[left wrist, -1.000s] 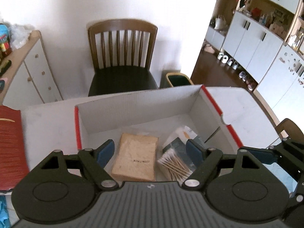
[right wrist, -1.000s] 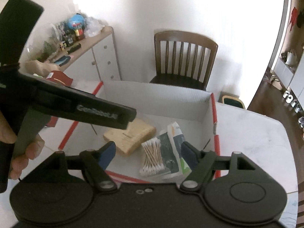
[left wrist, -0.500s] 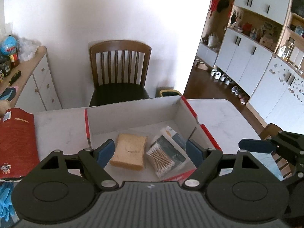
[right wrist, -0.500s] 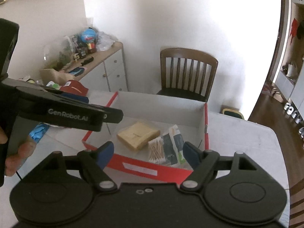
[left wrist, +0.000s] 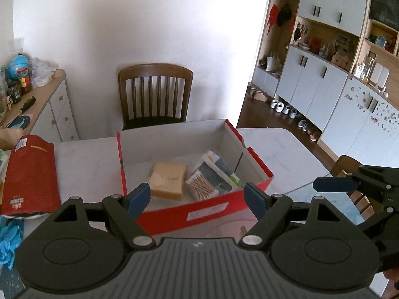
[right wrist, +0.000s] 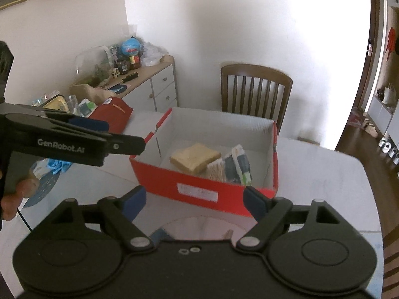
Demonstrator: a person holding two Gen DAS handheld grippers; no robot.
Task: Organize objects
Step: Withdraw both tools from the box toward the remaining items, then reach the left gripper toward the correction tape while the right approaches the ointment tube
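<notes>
Inside the red box (left wrist: 204, 211), which sits on the pale table (left wrist: 84, 164) in front of the wooden chair (left wrist: 154, 94), three things lie side by side on the white floor: a tan sponge-like block (left wrist: 168, 180) toward the box's left, a bundle of cotton swabs (left wrist: 200, 186) against its right side, and a flat printed packet (left wrist: 219, 172) tucked between the swabs and the box's right wall. They look to be laid flat and close together so the rest of the floor stays free for more, which suggests the packing is partly done. The left gripper (left wrist: 198, 198) hangs on the near side of the box, short of its front wall, with its blue pads wide apart and nothing between them. The right gripper (right wrist: 194, 198) is likewise on the near side of the box, empty; its jaws have just been opening wider, and no object lies between them. Both standing clear and open reads as a pause between placements, freeing the hands for the next pick rather than guarding anything in the box. To the left of the box a red pouch (left wrist: 31, 174) lies flat on the table, and nearer than it, also left of the box, sits a crumpled blue glove (left wrist: 10, 239); either could be the next candidate, though which one is meant cannot be told.
</notes>
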